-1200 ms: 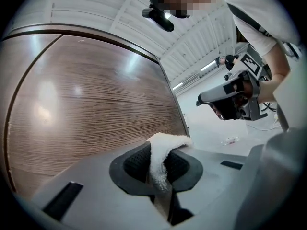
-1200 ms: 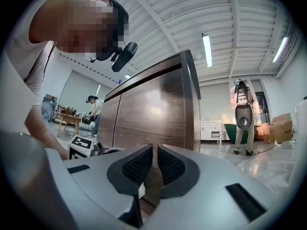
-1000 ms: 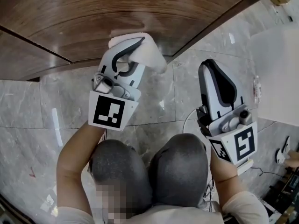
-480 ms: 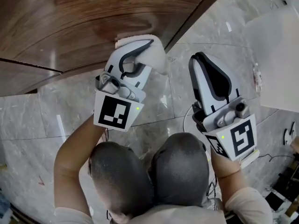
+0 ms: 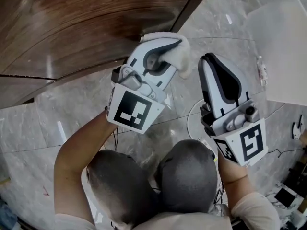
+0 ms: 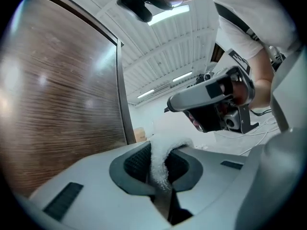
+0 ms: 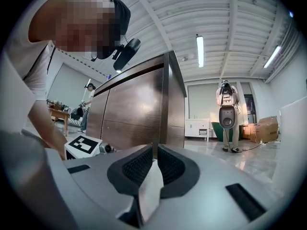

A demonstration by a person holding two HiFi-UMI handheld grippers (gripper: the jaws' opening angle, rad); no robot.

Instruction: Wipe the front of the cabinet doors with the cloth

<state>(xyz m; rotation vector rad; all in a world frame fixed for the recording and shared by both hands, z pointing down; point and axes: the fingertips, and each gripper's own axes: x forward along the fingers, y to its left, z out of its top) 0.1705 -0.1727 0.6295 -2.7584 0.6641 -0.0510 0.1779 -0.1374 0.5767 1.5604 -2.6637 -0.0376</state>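
Against the dark wooden cabinet door [image 5: 72, 28], close to its right edge and low near the floor, the left gripper [image 5: 171, 47] presses a fluffy white cloth [image 5: 183, 61]. Its fingers [image 6: 136, 162] are closed on the cloth, which bunches up between the dark pads and spills over the tips. The left gripper view shows the wood grain filling the left side, with the door's edge just beside the cloth.

To the right, the right gripper [image 5: 213, 63] hangs over the grey marble floor [image 5: 72, 109], apart from the cabinet and near the left gripper. Its fingers [image 7: 139, 166] are drawn together; a thin pale strip sits low between them, and I cannot tell what it is. The person's knees [image 5: 187, 176] show below both grippers. A white cable [image 5: 192, 123] curls on the floor beside the right gripper.
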